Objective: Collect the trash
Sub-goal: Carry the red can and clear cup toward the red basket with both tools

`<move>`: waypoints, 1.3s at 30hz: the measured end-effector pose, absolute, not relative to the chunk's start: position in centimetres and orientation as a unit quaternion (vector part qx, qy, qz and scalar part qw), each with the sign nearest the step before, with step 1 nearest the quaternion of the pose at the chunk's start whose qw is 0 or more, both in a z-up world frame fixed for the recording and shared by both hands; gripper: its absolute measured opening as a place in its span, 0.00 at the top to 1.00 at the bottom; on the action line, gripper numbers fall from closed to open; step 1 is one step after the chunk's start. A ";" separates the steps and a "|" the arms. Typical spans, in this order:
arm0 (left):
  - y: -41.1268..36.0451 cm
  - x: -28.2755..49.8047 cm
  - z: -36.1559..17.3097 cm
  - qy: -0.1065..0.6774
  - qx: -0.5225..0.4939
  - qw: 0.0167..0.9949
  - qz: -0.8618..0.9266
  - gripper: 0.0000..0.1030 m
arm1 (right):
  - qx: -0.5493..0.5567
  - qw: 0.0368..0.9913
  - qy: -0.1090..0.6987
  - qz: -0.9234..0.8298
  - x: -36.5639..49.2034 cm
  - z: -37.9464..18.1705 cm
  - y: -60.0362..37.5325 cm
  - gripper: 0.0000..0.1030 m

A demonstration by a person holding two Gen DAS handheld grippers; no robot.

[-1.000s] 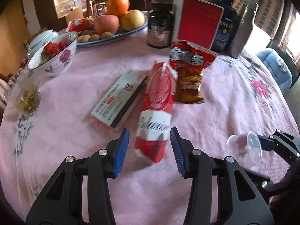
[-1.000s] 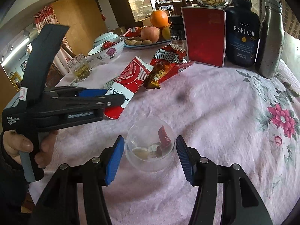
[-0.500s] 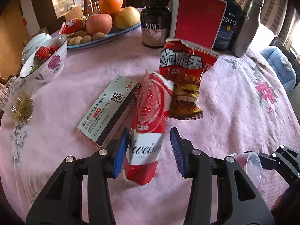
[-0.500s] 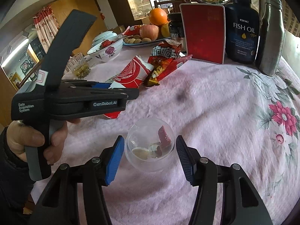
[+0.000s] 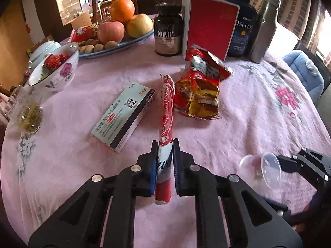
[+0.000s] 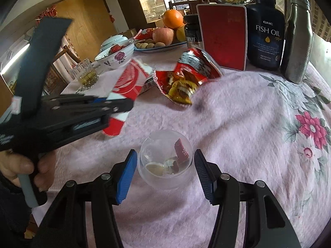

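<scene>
Trash on this tabletop (image 5: pixel 82 186) is mainly three things: a red and white wrapper (image 5: pixel 165 111), a red snack bag (image 5: pixel 201 86) and a clear plastic cup (image 6: pixel 165 163) with some scraps inside. A second ago the wrapper lay flat on the pink cloth between the open fingers of the left gripper (image 5: pixel 164 171). Now the jaws are closing on its near end, the blue pads press on both faces, and the wrapper stands on its edge, squeezed thin. So the left gripper is grasping the wrapper, though the jaws are perhaps not yet fully tight.

In the right wrist view the wrapper (image 6: pixel 128 82) points away from the left gripper (image 6: pixel 115 107) toward the snack bag (image 6: pixel 186 76), and its far part seems to be off the cloth, but I cannot tell this for sure because of blur.

The right gripper (image 6: pixel 165 171) has not changed: its jaws are half spread around the cup, one pad at each side. Whether the pads really touch the cup wall I cannot tell; small gaps seem to remain. The cup rests on the tabletop.

For the task this means the first piece of trash is probably secured. I think the next move is to bring the wrapper to the cup or to some bin, which is not in view. A white medicine box (image 5: pixel 124 117) lies just beside the wrapper; whether it is trash is not clear.
</scene>
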State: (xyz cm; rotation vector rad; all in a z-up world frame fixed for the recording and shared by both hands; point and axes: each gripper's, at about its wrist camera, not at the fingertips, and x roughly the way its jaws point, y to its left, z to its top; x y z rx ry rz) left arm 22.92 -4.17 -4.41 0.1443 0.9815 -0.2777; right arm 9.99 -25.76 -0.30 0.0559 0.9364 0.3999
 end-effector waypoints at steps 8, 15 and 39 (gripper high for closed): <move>-0.6 17.8 -3.1 0.463 0.032 0.877 -0.126 0.86 | 0.017 0.877 0.437 0.198 9.4 -0.2 -25.3 0.45; 4.5 11.3 -2.1 0.454 -0.012 0.885 -0.097 0.86 | 0.008 0.871 0.442 0.215 8.6 -0.2 -23.4 0.45; 20.4 -7.9 -0.3 0.382 -0.107 0.915 0.071 0.86 | -0.093 0.814 0.392 0.418 -5.3 5.1 -3.3 0.45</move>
